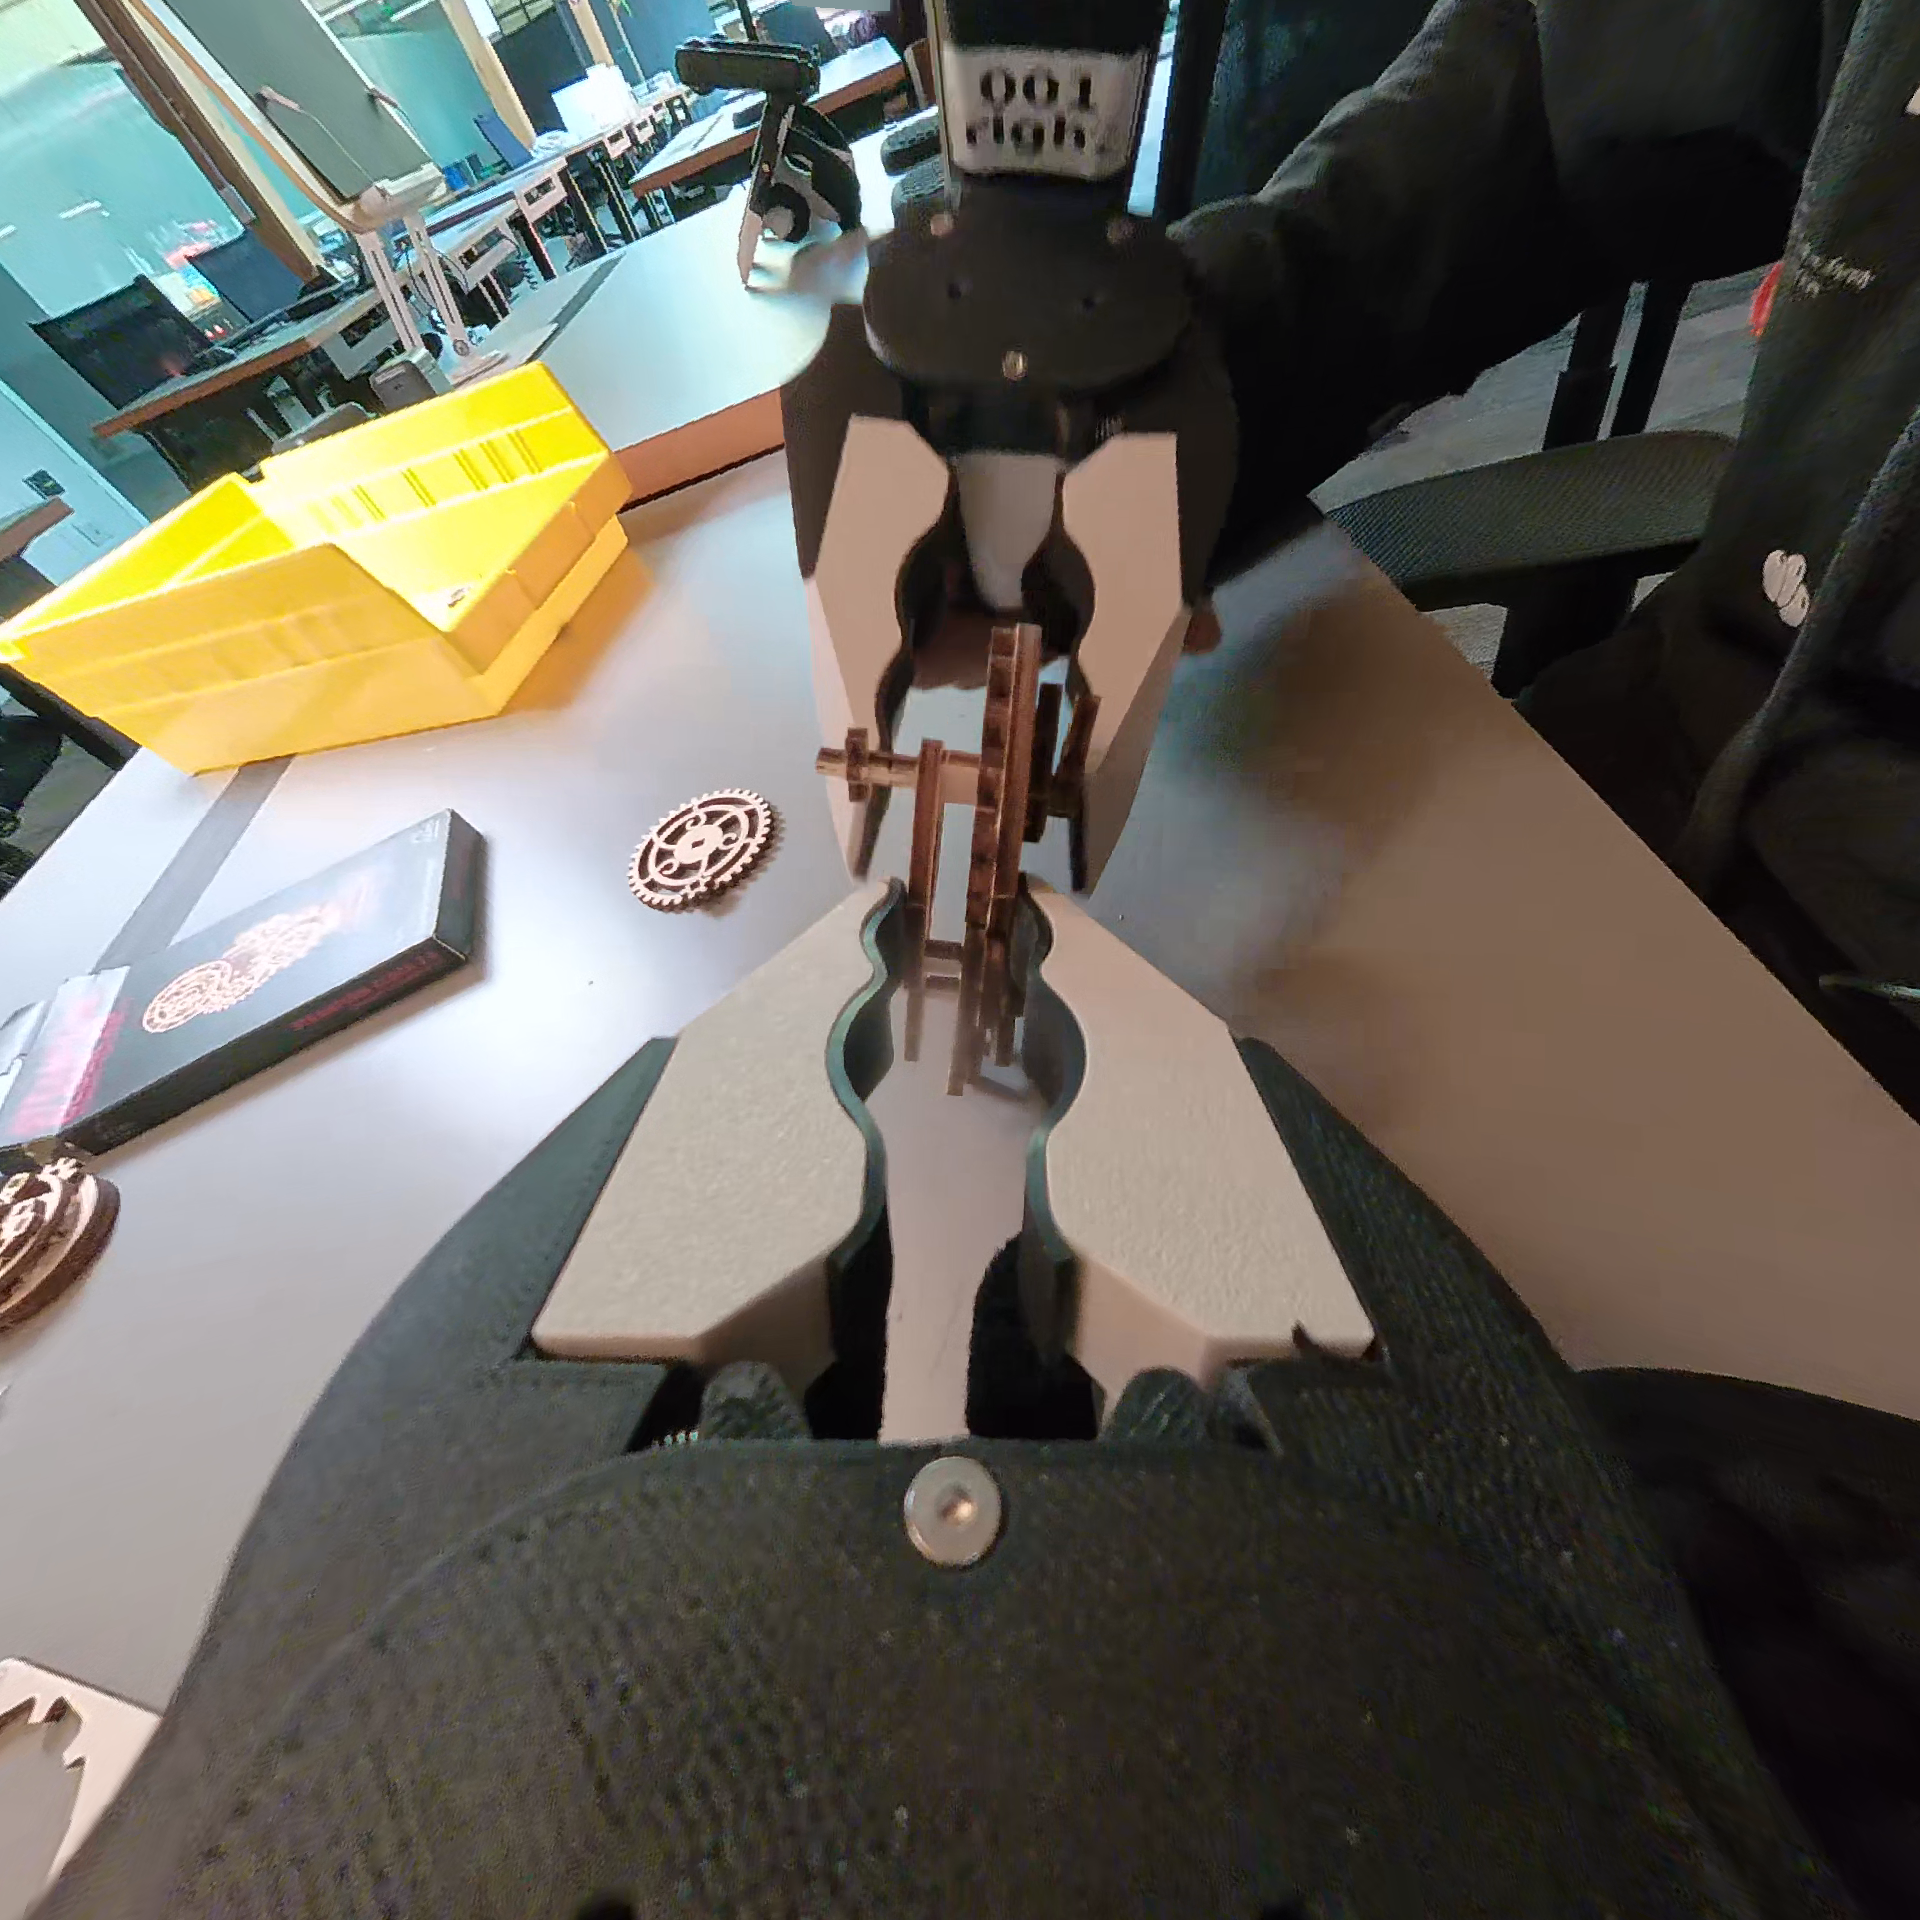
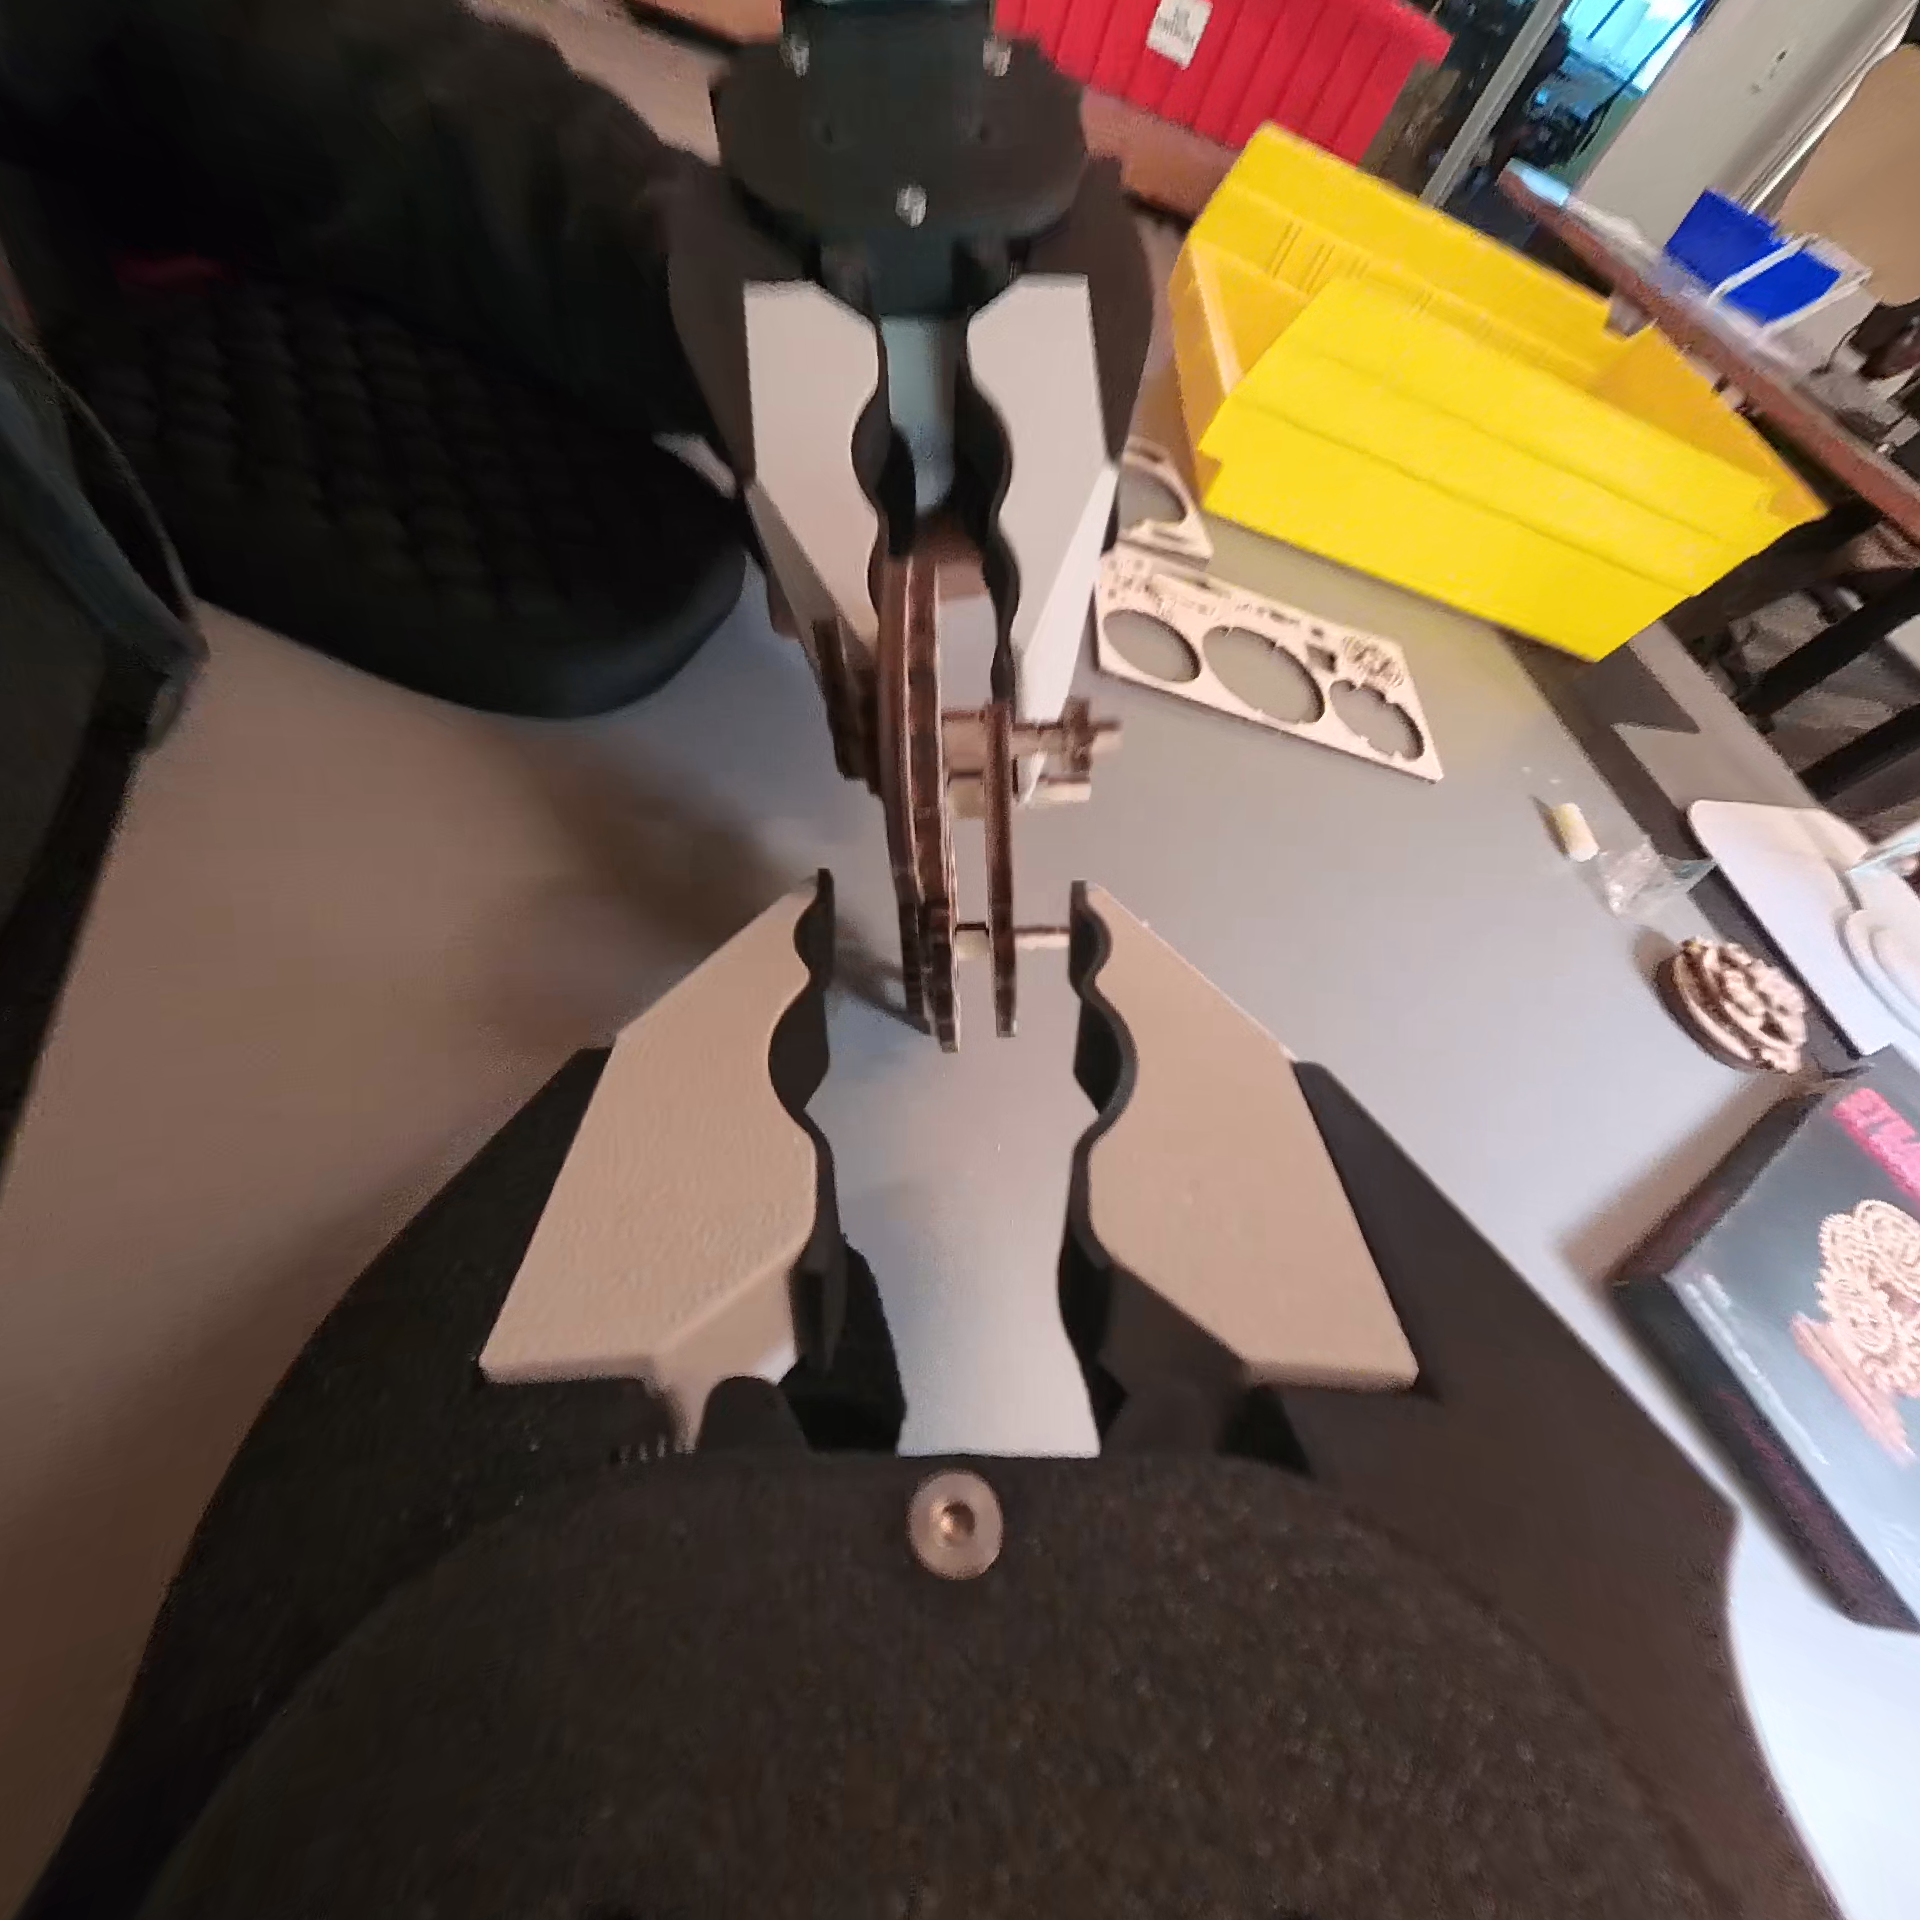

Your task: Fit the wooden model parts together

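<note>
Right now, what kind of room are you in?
Probably an office or workshop. Rows of long desks stretch behind, an office chair stands at the grey table, and yellow storage bins sit on it beside the wooden model.

Brown laser-cut wooden model (image 1: 977, 862) with dark scorched edges sits between pale grey fingers (image 1: 727, 1164) on black textured bodies. At nine o'clock lies an ornate brown filigree gear (image 1: 702, 850); at ten o'clock, bright yellow bins (image 1: 343, 613); a black box (image 1: 281, 966) carries red-and-tan print.
</note>
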### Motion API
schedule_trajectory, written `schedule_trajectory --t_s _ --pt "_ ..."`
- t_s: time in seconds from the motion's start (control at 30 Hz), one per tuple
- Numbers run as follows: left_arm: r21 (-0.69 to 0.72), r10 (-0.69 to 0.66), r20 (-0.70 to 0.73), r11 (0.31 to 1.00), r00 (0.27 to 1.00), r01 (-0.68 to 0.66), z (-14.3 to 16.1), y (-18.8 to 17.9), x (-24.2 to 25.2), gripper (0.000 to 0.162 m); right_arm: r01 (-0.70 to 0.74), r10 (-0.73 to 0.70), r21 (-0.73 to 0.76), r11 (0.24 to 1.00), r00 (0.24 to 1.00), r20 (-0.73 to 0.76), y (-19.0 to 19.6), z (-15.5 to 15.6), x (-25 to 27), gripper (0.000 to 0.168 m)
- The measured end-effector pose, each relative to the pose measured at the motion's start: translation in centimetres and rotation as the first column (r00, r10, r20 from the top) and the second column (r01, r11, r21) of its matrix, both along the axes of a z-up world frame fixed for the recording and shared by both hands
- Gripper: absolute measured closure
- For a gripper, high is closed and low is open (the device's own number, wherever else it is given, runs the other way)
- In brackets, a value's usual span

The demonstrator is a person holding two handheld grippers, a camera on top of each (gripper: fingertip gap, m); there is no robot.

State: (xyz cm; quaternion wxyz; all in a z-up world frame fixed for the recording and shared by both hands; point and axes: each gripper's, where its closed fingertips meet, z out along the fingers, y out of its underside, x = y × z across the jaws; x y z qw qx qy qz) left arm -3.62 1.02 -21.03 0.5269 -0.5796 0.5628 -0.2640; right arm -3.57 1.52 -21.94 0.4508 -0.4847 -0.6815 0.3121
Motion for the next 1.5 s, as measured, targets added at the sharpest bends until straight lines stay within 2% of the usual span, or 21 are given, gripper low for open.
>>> schedule_trajectory --t_s 0.13,0.23,0.63,0.7,1.17,1.3,1.37,1.5 --pt "0.021 -0.002 -0.018 1.000 1.000 0.003 0.0 -0.1 0.3 0.145 0.007 -0.007 -0.003 1.000 0.998 -0.068 -0.6 3.1 0.2 0.122" --pt "0.026 -0.003 -0.023 1.000 1.000 0.004 -0.1 -0.1 0.4 0.145 0.010 -0.010 0.014 1.000 0.999 -0.038 -0.8 2.9 -0.1 0.124" --pt "0.009 0.018 -0.017 1.000 1.000 -0.017 0.0 0.1 0.4 0.145 0.055 -0.050 0.047 0.997 0.995 -0.085 -0.4 3.2 0.0 0.123" --pt "-0.002 0.015 -0.013 1.000 1.000 -0.015 0.1 0.2 0.4 0.145 0.044 -0.041 0.042 0.998 0.996 -0.084 -0.6 3.2 0.1 0.128" --pt "-0.027 0.003 0.012 1.000 1.000 -0.003 0.3 0.0 0.6 0.145 0.006 -0.007 -0.015 1.000 0.997 -0.082 -0.9 3.2 0.2 0.131" --pt "-0.050 0.040 0.114 0.998 0.993 -0.035 1.8 0.5 -0.1 0.125 0.020 -0.023 -0.030 0.999 0.995 -0.098 -0.6 3.3 0.2 0.131" --pt "-0.067 0.042 0.146 0.997 0.988 -0.032 2.4 0.5 -0.2 0.121 0.016 -0.020 -0.045 0.999 0.994 -0.109 -0.7 3.3 0.2 0.131" --pt "-0.083 0.012 0.145 0.997 0.989 0.000 2.4 0.1 0.2 0.125 0.010 -0.016 -0.054 0.999 0.993 -0.115 -0.8 3.3 0.3 0.131"
